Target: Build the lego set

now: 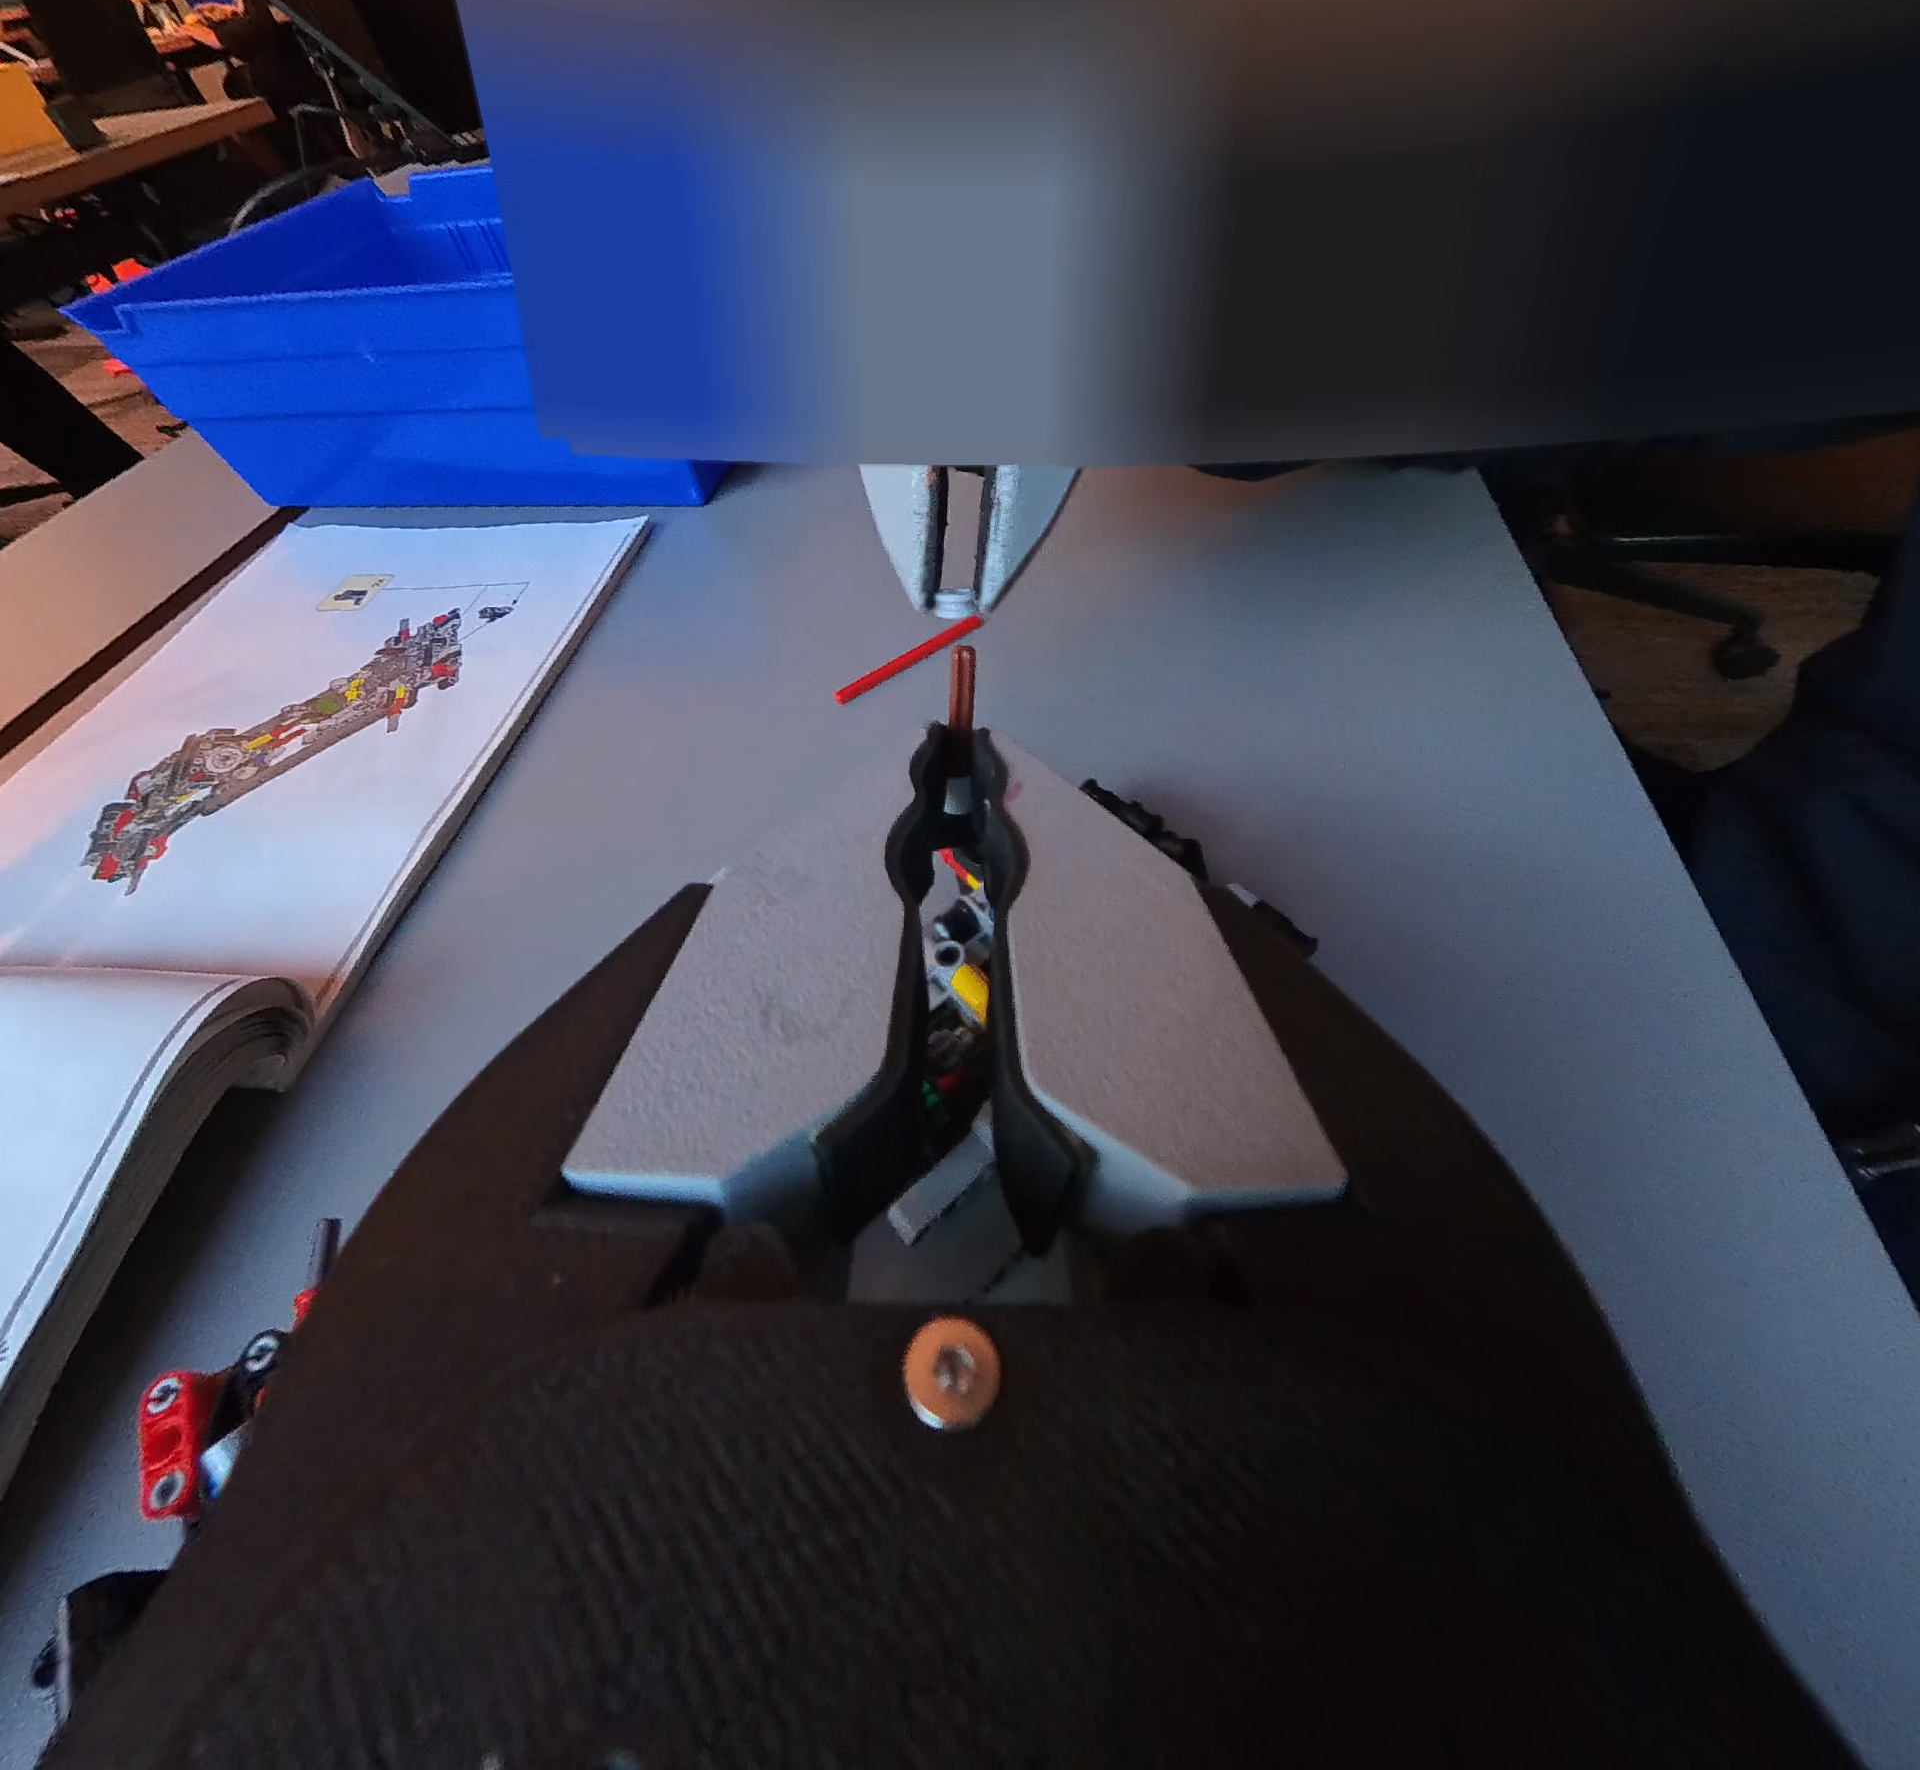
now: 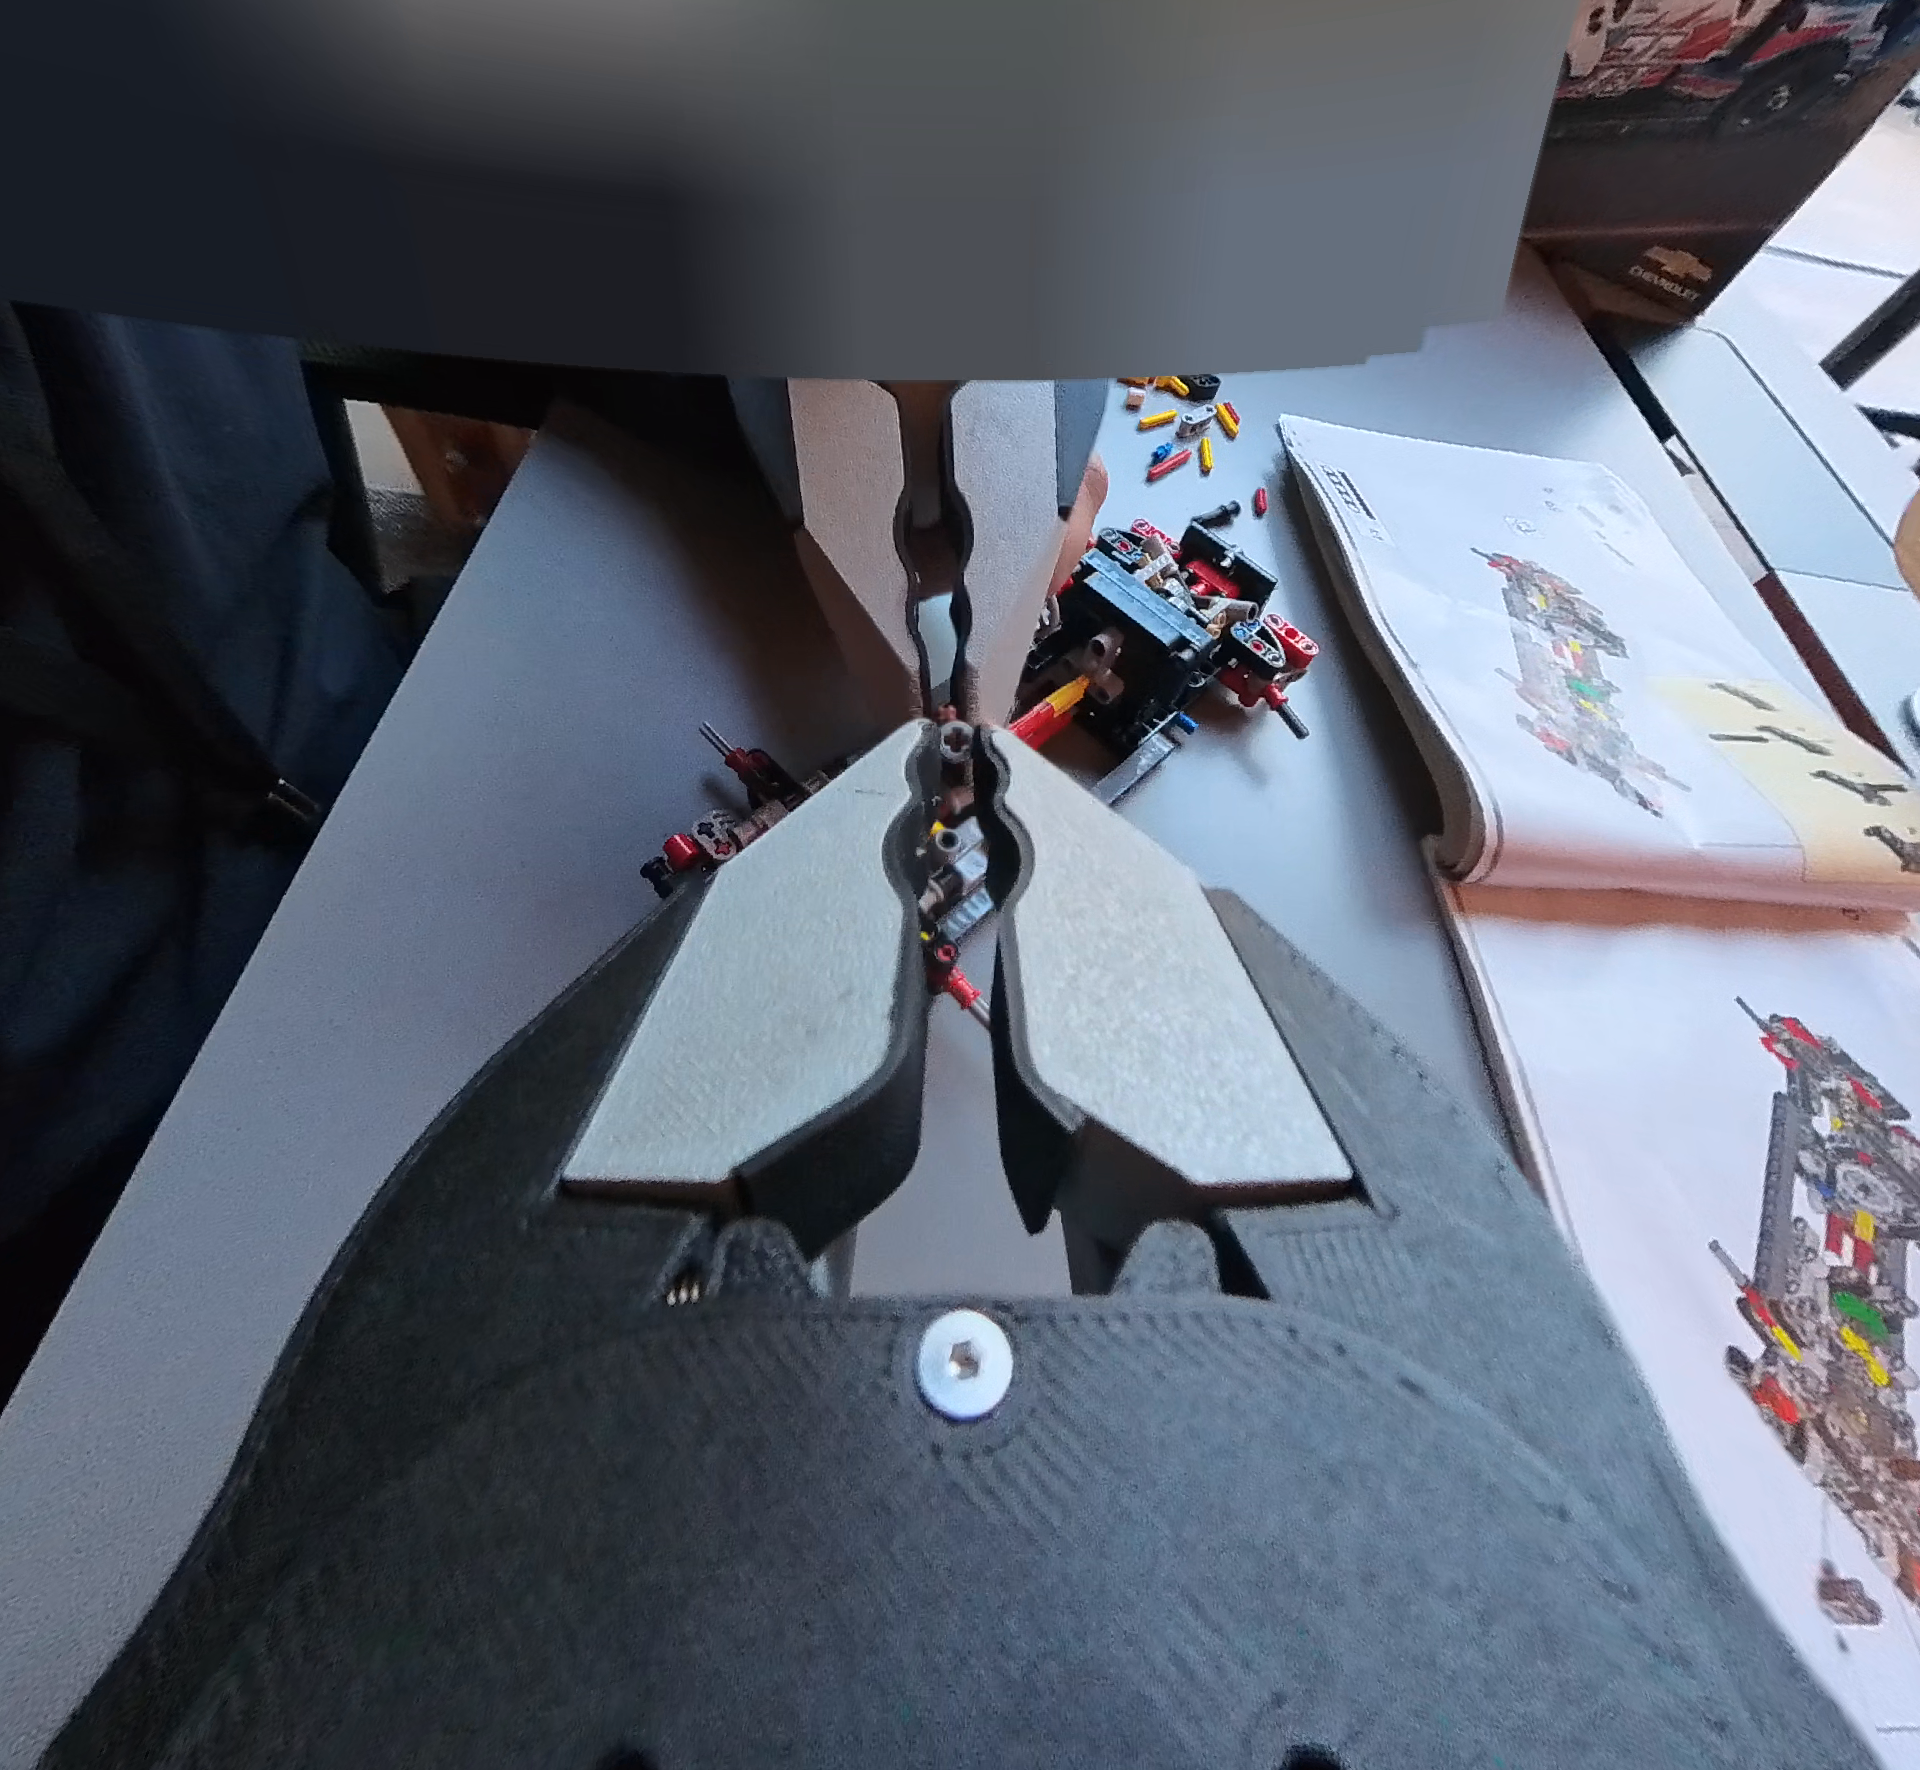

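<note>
Left gripper [image 1: 961,764] fingers clench a brown axle [image 1: 964,692] carrying a grey bush. Facing it, right gripper [image 2: 956,744] fingers pinch a small grey bush [image 2: 956,736], seemingly at the axle's tip, above the desk [image 1: 1299,733] near a red rod [image 1: 906,660].

Both grippers [image 1: 961,764] [image 2: 956,754]: blk ribbed printed bodies; grey fingers w/ wavy blk pads; silver hex screw [image 1: 951,1372].
</note>
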